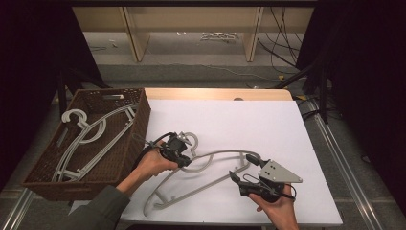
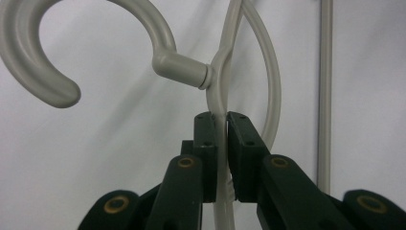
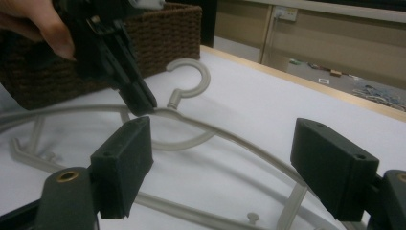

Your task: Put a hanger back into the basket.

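1. Grey plastic hanger [image 1: 210, 165] is laid flat on the white table [image 1: 268, 124], just right of the wicker basket [image 1: 136, 139], in which more grey hangers [image 1: 91, 136] are held.
2. Its top bar, just below the hook [image 2: 33, 57], is clamped by the left gripper [image 2: 221, 132], jaws narrowed onto it.
3. Its right end is approached by the right gripper [image 3: 220, 167], whose jaws are spread wide with nothing gripped.
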Motion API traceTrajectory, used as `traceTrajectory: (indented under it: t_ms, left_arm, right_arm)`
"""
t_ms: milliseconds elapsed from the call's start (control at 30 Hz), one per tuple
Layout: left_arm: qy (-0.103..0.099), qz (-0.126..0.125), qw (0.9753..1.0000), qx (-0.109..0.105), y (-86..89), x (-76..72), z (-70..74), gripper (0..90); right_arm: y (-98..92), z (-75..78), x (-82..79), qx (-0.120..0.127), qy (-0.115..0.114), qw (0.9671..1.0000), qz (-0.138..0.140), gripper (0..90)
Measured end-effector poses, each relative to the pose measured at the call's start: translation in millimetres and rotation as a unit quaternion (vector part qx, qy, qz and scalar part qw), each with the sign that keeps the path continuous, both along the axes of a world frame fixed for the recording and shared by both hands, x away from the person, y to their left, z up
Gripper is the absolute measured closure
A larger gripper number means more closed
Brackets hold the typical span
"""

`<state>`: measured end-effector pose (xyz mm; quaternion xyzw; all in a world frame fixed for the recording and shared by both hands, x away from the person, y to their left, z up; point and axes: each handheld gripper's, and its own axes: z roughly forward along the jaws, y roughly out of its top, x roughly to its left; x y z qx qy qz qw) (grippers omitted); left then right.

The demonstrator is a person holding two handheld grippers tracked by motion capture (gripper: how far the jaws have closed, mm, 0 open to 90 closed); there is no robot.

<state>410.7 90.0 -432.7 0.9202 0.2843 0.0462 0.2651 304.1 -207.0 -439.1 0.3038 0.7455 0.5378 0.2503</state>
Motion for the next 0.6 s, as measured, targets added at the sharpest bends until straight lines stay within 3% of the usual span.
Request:
traceTrajectory:
  t_ms: [33,133,267,333,433,600]
  left_arm:
    - [-0.002,-0.001,1.0,0.001,-0.1,-0.4,0.4,82.6]
    - [-0.005,-0.003,1.0,0.0,-0.2,-2.5,2.3,82.7]
    - [-0.007,-0.009,0.9999,-0.001,-0.9,-4.4,3.1,82.6]
    - [-0.009,-0.01,0.9999,-0.001,-1.3,-5.7,3.7,82.7]
    - [-0.009,-0.013,0.9999,0.0,-1.0,-7.3,5.4,82.6]
    - [-0.014,-0.018,0.9997,-0.002,-1.2,-11.2,7.9,82.6]
  right_arm:
    - [0.7,-0.9,3.2,-0.006,-0.008,0.9999,0.004,23.8]
    - [3.6,-4.7,13.0,-0.051,-0.003,0.9986,0.015,24.8]
    - [12.3,-14.0,31.9,-0.118,0.0,0.9926,0.03,29.3]
    - [17.4,-17.7,42.2,-0.152,-0.002,0.9878,0.034,32.8]
    - [26.8,-21.1,56.1,-0.203,-0.017,0.978,0.047,37.7]
    - [36.5,-22.7,67.3,-0.246,-0.034,0.967,0.056,43.2]
